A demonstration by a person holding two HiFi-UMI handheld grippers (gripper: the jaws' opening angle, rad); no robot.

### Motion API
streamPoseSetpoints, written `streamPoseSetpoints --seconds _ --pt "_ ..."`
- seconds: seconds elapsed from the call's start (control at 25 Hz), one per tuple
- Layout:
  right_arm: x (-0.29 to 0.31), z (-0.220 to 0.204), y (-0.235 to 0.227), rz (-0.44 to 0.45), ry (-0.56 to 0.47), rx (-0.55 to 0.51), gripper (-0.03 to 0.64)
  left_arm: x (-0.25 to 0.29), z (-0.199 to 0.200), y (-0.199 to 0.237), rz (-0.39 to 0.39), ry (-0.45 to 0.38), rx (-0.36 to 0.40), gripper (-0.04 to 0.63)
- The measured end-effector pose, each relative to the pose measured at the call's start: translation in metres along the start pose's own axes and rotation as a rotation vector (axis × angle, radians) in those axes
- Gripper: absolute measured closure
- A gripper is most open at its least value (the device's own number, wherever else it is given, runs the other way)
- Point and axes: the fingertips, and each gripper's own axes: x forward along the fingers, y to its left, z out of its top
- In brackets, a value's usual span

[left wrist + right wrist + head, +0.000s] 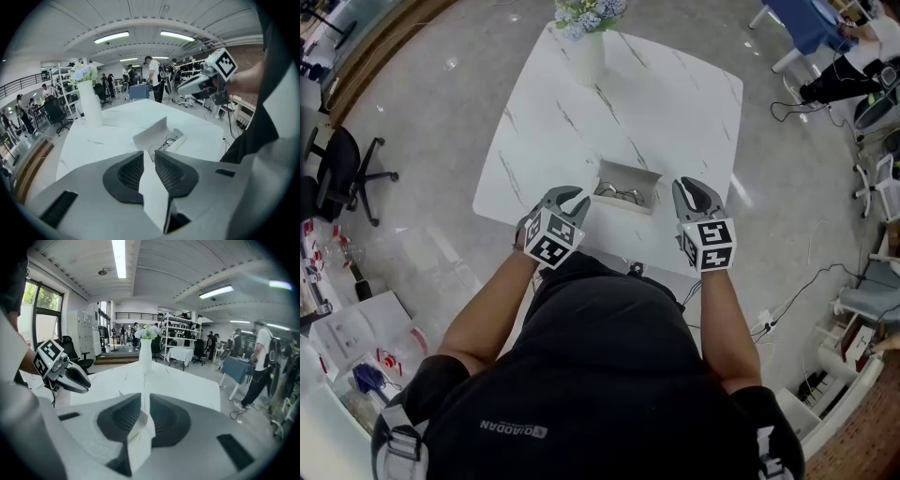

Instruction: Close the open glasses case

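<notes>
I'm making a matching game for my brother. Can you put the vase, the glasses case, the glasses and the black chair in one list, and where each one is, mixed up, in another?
Things
1. vase
2. glasses case
3. glasses
4. black chair

Places
a. on the floor beside the table
b. open, at the near edge of the table
c. at the far end of the table, with flowers in it
d. lying inside the case

Pairs: 1-c, 2-b, 3-d, 4-a
</notes>
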Motion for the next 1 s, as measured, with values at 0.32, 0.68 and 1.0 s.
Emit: streamPoseSetpoints --seconds 0.32,0.68,1.0 --pt "0.021 -0.026 -0.006 -0.010 0.062 0.019 0.560 0.034 -0.032 -0.006 -0.021 0.098 0.027 0.518" --pt "0.034 -0.051 -0.008 -0.002 0.132 0.021 0.560 0.060 -0.046 -0.012 -0.044 0.158 0.068 0.518" --pt "0.038 -0.048 -0.006 0.014 0.142 0.000 0.560 0.068 -0.045 -0.014 -0.064 0.174 0.114 0.518"
